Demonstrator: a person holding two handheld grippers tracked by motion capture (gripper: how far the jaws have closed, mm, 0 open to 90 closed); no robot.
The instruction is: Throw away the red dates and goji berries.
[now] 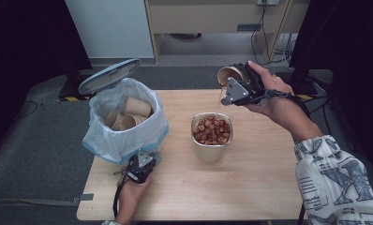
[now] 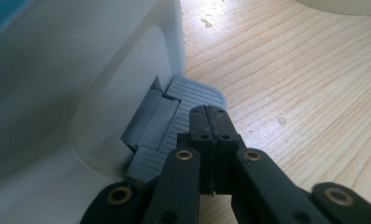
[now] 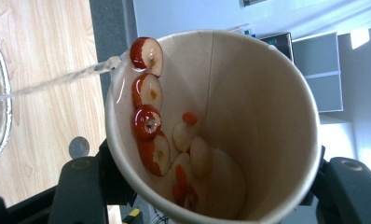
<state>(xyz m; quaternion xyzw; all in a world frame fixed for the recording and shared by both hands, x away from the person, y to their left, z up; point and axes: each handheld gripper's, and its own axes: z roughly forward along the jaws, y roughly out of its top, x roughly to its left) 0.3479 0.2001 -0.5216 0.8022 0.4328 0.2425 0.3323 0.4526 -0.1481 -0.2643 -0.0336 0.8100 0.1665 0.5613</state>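
My right gripper is shut on a brown paper cup, tipped on its side above the table's far edge. In the right gripper view, the cup sits between the jaws of my right gripper. Red-skinned fruit slices cling to its inner wall, and a thin stream of liquid runs from its lip. The stream falls toward a pale bowl heaped with similar slices. My left gripper is shut, its tip resting on the grey ribbed pedal of a bin.
The white pedal bin stands at the table's left with its lid raised. It has a blue-edged liner and several used paper cups inside. Bare wood lies in front of the bowl and to its right.
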